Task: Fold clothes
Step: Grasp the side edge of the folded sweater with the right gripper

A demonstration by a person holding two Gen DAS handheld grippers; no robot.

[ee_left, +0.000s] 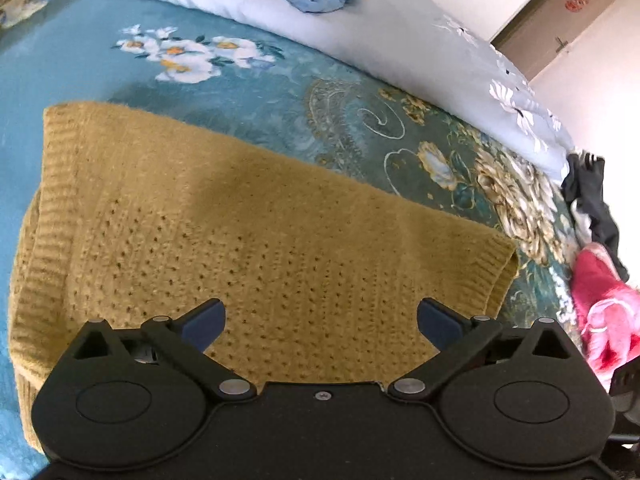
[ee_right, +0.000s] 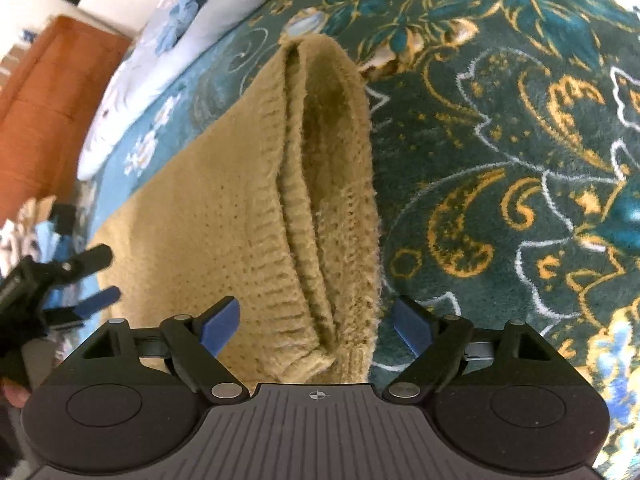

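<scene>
Both your left gripper point(ee_left: 321, 320) and right gripper point(ee_right: 316, 322) gape empty over the folded sweater point(ee_left: 224, 232); next, fetch the pink garment point(ee_left: 604, 304) at three o'clock.

A: Any writing you can read in either view?
B: None. The only sign is a red decoration point(ee_left: 578, 0) on the door point(ee_left: 560, 20), above its handle, and it is too small and blurred to make out
A: Nothing on the clothes near that door?
B: No label or brand shows anywhere
</scene>
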